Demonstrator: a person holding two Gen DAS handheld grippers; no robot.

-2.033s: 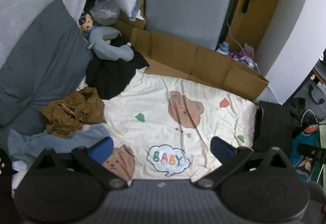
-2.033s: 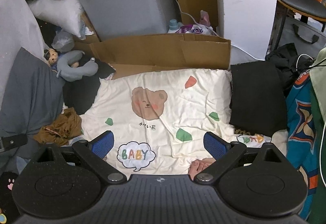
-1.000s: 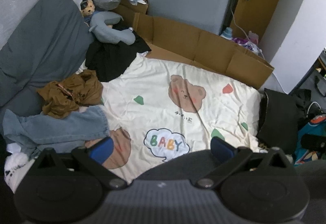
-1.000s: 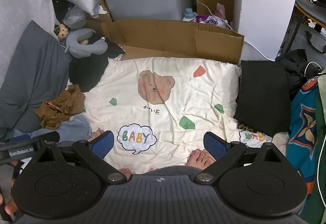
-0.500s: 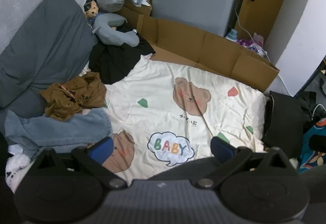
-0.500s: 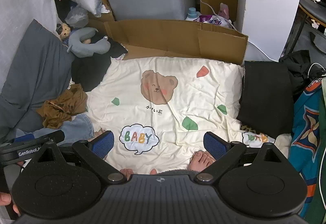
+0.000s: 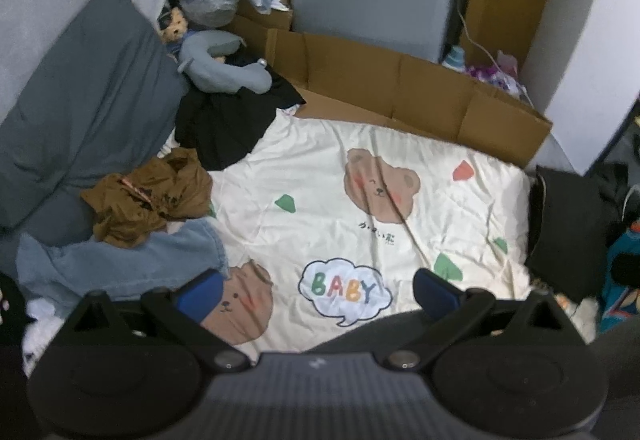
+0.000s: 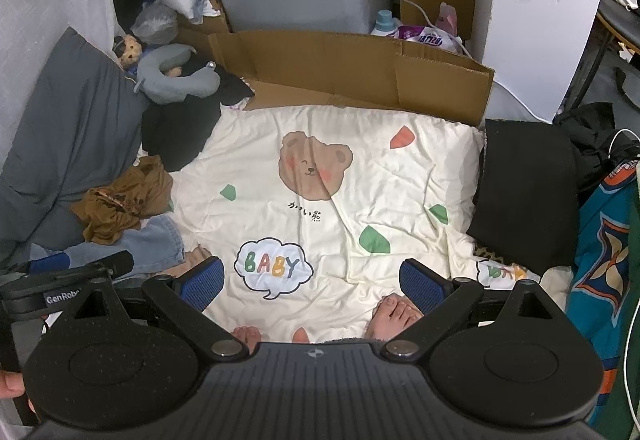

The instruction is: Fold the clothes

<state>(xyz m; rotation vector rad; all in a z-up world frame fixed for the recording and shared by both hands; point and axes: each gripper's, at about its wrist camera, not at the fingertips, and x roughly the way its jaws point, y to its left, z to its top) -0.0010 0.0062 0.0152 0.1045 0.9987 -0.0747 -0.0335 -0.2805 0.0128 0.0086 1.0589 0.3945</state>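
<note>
Holding both grippers wide open and empty, left gripper [image 7: 316,290] and right gripper [image 8: 312,282], I've barely shifted since earlier; brown garment [image 7: 150,195] and jeans [image 7: 120,260] remain heaped far left.

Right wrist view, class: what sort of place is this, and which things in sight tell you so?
Most likely a cluttered bedroom or living space at home, used as a folding spot. A bear-print quilt is spread flat with grey pillows beside it, loose clothes such as a brown garment and jeans are heaped at the edge, and bare feet rest on the quilt.
</note>
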